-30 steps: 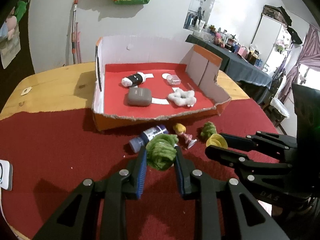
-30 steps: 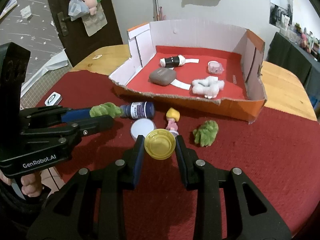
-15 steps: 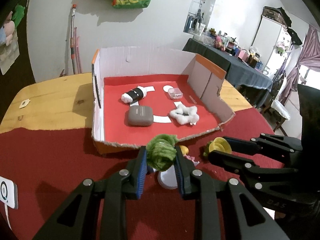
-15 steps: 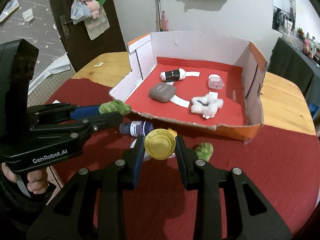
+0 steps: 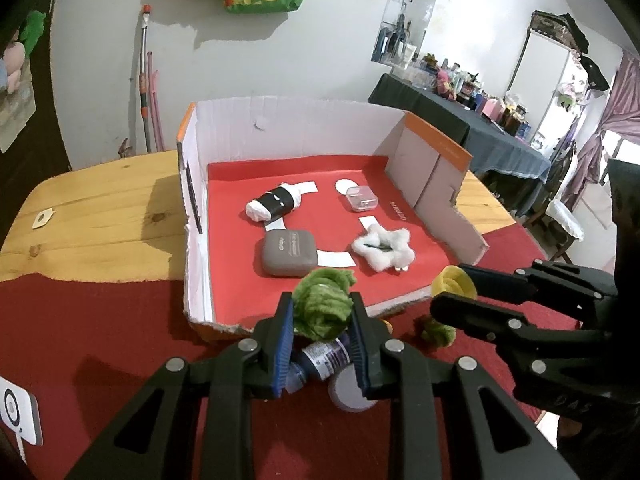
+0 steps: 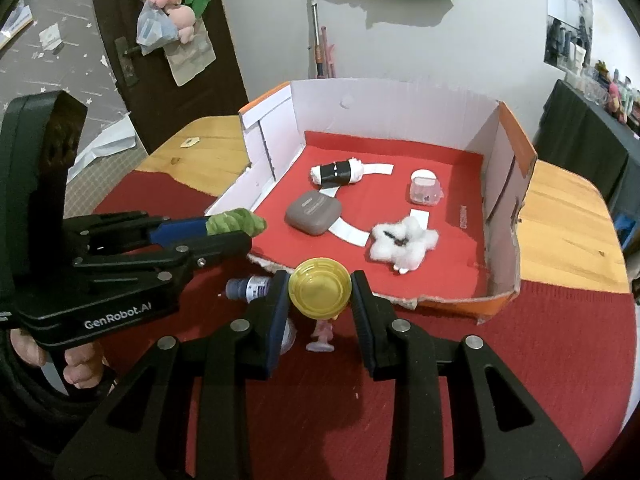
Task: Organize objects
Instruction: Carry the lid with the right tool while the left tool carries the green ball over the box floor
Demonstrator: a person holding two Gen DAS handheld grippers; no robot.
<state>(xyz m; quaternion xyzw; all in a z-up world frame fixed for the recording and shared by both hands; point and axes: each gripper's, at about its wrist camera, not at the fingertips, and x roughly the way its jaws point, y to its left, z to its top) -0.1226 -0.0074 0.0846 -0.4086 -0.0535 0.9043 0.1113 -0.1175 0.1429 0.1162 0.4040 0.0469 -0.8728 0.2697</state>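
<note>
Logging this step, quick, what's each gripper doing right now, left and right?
Left gripper: closed on the green fuzzy scrunchie.
Right gripper: closed on the yellow lid.

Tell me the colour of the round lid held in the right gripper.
Yellow: the round ribbed plastic lid shows best in the right wrist view.

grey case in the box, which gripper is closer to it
Left. The left gripper, shut on the green scrunchie, is at the box's front edge just before the grey case; the right gripper is farther back.
</note>
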